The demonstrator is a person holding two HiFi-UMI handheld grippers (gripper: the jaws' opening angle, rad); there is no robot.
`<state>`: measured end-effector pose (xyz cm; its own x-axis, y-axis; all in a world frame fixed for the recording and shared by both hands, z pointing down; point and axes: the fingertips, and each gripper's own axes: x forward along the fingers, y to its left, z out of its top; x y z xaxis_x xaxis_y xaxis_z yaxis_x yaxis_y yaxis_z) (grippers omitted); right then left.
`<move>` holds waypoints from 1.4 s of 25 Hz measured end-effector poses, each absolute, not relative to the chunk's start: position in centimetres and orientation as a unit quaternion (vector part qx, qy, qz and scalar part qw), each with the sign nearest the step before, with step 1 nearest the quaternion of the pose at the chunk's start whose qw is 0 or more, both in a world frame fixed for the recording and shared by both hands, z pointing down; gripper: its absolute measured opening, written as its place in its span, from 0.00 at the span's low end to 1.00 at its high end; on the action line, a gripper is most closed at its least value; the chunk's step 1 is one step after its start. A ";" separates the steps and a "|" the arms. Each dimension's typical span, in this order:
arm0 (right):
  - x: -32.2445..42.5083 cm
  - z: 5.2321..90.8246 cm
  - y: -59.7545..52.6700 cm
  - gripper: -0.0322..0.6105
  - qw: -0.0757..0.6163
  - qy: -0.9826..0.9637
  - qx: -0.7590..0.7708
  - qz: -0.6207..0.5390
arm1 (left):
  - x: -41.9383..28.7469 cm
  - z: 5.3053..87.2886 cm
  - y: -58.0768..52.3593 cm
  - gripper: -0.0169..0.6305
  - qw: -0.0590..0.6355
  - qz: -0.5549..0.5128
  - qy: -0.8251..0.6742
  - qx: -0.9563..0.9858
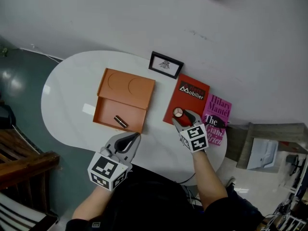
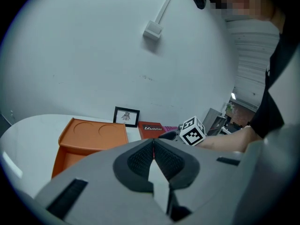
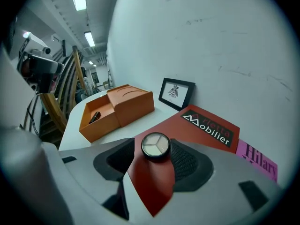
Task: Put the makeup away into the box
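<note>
Over at the left of the white table (image 1: 67, 95), at about eleven o'clock from my left gripper (image 1: 133, 139), the orange box (image 1: 108, 112) lies open, its lid thrown back toward the wall; one small dark stick (image 1: 120, 121), a lipstick I would guess, lies in the tray near its front wall; my left gripper hangs just short of that wall, jaws pressed together with nothing between them; it has no job right now.

Moving right, past a bare stretch of table, here is the action; my right gripper (image 3: 154, 161) is angled down over the red book (image 3: 208, 125) with its jaws spread wide, and the compact (image 3: 155, 146) sits right between the tips at twelve o'clock; I see book cover showing beside it, so I judge the pads are not pressing yet.

So the step in hand is picking up the compact; next I need to close squarely on its rim, lift it clear of the book, then carry it toward nine o'clock and set it down in the tray beside the stick.

It is a small flat round case, black rim, clear top, three pale wedges of powder inside; low and smooth, so I reckon the pads could slip off the edge if I pinch too high.

Farther right, at three o'clock, a pink book (image 1: 217, 117) lies against the red one; a framed picture (image 1: 165, 65) stands near the wall.
</note>
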<state>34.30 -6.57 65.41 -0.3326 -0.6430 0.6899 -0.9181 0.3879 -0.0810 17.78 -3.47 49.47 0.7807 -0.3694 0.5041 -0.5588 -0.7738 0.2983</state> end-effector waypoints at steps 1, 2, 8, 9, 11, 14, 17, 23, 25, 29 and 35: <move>34.3 65.8 -6.8 0.39 0.296 -0.777 0.502 0.238 | 17.3 49.5 -3.4 0.05 0.223 0.215 -0.258 0.915; 34.3 66.1 -7.0 0.39 0.301 -0.774 0.503 0.239 | 16.9 49.6 -3.3 0.05 0.224 0.216 -0.262 0.913; 34.6 67.2 -7.9 0.39 0.306 -0.763 0.515 0.243 | 15.9 49.3 -3.0 0.05 0.226 0.221 -0.276 0.908; 34.6 67.2 -8.0 0.39 0.307 -0.763 0.515 0.241 | 15.9 49.2 -2.9 0.05 0.222 0.222 -0.276 0.909; 34.4 67.2 -7.8 0.39 0.310 -0.765 0.511 0.240 | 16.0 49.0 -2.8 0.05 0.216 0.223 -0.274 0.910; 34.4 66.5 -7.0 0.39 0.313 -0.766 0.509 0.238 | 16.6 48.3 -2.2 0.05 0.209 0.220 -0.267 0.915; 34.9 65.0 -6.3 0.39 0.305 -0.767 0.516 0.230 | 17.4 47.4 -1.6 0.05 0.201 0.214 -0.255 0.921; 36.4 61.3 -4.0 0.39 0.283 -0.764 0.540 0.214 | 18.6 45.9 -0.3 0.05 0.179 0.204 -0.237 0.933; 36.7 59.8 -3.1 0.39 0.272 -0.764 0.546 0.207 | 18.8 45.6 -0.1 0.05 0.170 0.203 -0.235 0.935; 36.9 56.6 -1.6 0.39 0.237 -0.769 0.560 0.198 | 19.3 45.6 0.3 0.05 0.166 0.205 -0.235 0.936; 34.5 52.4 -0.9 0.39 0.195 -0.793 0.552 0.168 | 18.5 44.1 0.9 0.05 0.150 0.201 -0.247 0.936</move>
<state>34.49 -0.91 52.36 -0.3138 -0.8103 0.4949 -0.9415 0.3331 -0.0515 18.53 0.86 44.09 0.7972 -0.4021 0.4504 -0.5228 -0.8328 0.1820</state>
